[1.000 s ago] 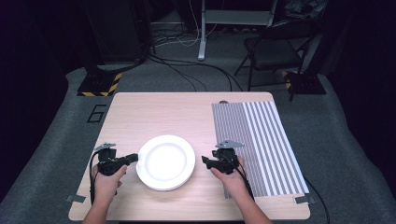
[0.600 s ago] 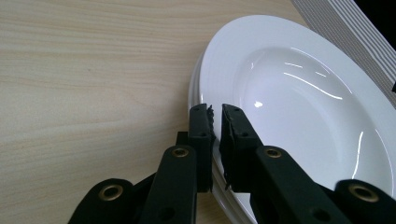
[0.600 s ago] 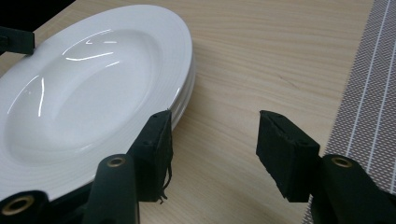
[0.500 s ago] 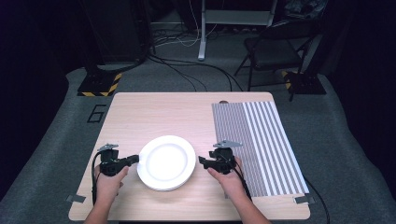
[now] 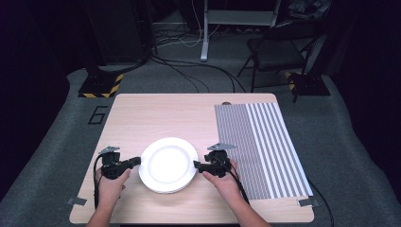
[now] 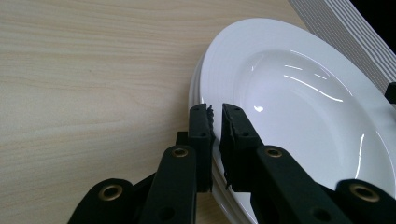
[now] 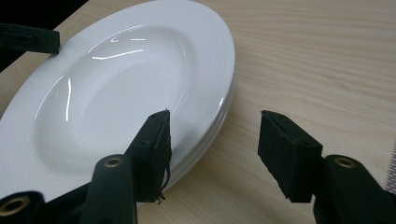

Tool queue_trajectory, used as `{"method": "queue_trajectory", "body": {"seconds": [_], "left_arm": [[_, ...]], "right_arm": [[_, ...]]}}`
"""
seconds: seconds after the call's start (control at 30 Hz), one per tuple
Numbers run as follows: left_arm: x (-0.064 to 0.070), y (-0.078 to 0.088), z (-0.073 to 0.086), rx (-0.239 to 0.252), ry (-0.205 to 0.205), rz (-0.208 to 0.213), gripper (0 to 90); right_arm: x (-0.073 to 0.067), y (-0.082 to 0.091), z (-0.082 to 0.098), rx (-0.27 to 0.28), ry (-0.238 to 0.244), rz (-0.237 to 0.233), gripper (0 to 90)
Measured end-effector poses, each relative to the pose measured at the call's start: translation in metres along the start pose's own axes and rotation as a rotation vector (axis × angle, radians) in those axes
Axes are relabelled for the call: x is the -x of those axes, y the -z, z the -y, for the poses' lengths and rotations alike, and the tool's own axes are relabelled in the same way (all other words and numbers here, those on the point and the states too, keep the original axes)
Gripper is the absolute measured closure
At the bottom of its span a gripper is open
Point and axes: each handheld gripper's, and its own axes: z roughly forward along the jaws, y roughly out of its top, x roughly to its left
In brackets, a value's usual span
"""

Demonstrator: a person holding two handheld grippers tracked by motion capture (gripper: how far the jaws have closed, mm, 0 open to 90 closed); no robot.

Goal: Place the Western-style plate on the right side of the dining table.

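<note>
Left gripper: jaws pinched on the near left rim of the top plate, one pad over the rim and one under it, as its own view shows; in the high view it sits at the same rim. Right gripper: jaws apart, one pad over the plate's right rim, the other out over bare wood, nothing pressed between them; seen from above at the rim's right edge. Item: white deep plate, uppermost of a small stack, lying flat near the front middle of the table, between the two hands. Change noted: a second ago the right gripper stood a little off the plate; it has since closed in to the rim, while the left has kept its place and its pinch, and the plate has not shifted. Reading: one side is secured and the other is lined up but not yet gripped, so a two-handed lift of the top plate looks close; closing the right jaws on the rim would come first. Surroundings: striped mat on the table's right part, clear of the plate; chair and cables on the floor beyond.
</note>
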Motion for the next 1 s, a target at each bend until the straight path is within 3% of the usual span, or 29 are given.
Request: {"method": "queue_trajectory", "body": {"seconds": [0.2,0.53,0.7,0.87,1.0], "left_arm": [[0.000,0.001,0.001,-0.001,0.003,0.002,82.5],[0.000,0.002,0.002,0.003,0.010,0.007,82.5],[0.000,0.002,0.003,0.003,0.012,0.008,82.5],[-0.001,0.002,0.003,0.001,0.014,0.010,82.4],[-0.002,0.002,0.003,0.003,0.030,0.019,82.5]], "right_arm": [[-0.002,-0.001,0.000,-0.008,-0.058,-0.050,47.6],[-0.003,-0.006,0.001,-0.027,-0.058,-0.073,52.2],[-0.002,-0.005,0.001,-0.025,-0.090,-0.099,53.5],[0.002,-0.003,0.001,-0.012,-0.147,-0.139,53.9],[0.011,0.000,0.000,0.004,-0.265,-0.214,55.7]]}}
